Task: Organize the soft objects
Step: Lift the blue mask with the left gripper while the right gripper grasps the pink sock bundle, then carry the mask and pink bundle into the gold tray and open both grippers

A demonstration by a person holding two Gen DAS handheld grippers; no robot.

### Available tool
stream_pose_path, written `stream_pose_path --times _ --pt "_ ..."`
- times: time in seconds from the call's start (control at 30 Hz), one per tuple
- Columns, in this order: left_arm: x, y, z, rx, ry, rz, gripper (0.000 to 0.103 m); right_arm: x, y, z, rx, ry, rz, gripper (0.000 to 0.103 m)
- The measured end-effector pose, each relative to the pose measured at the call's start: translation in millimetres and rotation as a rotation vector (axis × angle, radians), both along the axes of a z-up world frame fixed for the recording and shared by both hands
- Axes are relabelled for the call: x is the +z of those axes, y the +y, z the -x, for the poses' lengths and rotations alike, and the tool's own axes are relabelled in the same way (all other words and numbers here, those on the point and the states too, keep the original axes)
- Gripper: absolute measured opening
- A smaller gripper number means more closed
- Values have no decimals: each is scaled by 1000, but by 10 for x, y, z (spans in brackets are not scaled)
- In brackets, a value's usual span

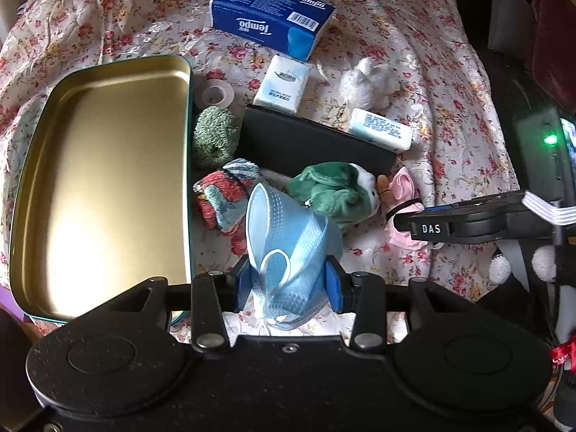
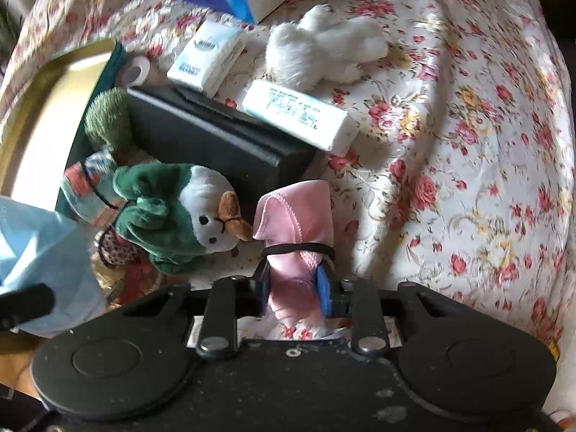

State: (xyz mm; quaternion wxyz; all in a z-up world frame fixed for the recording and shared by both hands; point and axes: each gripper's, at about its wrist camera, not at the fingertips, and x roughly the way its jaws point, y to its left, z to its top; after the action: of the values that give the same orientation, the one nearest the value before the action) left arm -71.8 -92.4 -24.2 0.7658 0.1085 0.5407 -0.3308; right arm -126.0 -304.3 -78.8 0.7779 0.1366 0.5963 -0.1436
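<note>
Blue face mask sits pinched in the left gripper, beside the gold tin. It looks light and floppy. Right gripper squeezes a soft pink cloth on the flowery bed, near the middle, just by its band.
</note>
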Motion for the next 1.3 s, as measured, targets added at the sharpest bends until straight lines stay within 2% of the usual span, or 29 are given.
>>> stream_pose_path --times 0.13,0.17,0.2,0.27,0.3,0.47,0.53,0.6,0.67,1.03,1.17,1.3 --pt "1 -26 19 -13 0 2 42 13 53 10 5 5 26 29" --pt "-1 -30 21 -13 0 1 42 -4 73 -19 11 12 48 35" --pt "-4 -32 20 -13 0 -1 42 -18 85 -44 13 17 68 50" --pt "-8 -27 18 -9 0 -3 42 -50 95 -95 17 17 94 62" --pt "-9 -22 18 -8 -1 -3 42 -71 101 -119 16 14 99 62" --pt "-33 -6 -5 2 6 -12 42 -208 53 -171 -6 53 60 62" --pt "-32 -3 -10 5 8 -12 42 -185 24 -154 -20 42 50 60" --pt "-23 -8 -8 5 3 -10 42 -167 -31 -131 -45 36 32 40" --pt "-16 -12 -2 3 0 -9 42 -116 -69 -71 -66 22 7 37" --pt "34 22 -17 14 -13 -8 42 488 -167 452 -204 -199 -53 37" --pt "108 71 -56 25 -20 19 42 667 -223 503 -244 -303 -104 37" --pt "194 157 -151 69 -47 40 42 837 -157 303 -219 -395 -128 37"
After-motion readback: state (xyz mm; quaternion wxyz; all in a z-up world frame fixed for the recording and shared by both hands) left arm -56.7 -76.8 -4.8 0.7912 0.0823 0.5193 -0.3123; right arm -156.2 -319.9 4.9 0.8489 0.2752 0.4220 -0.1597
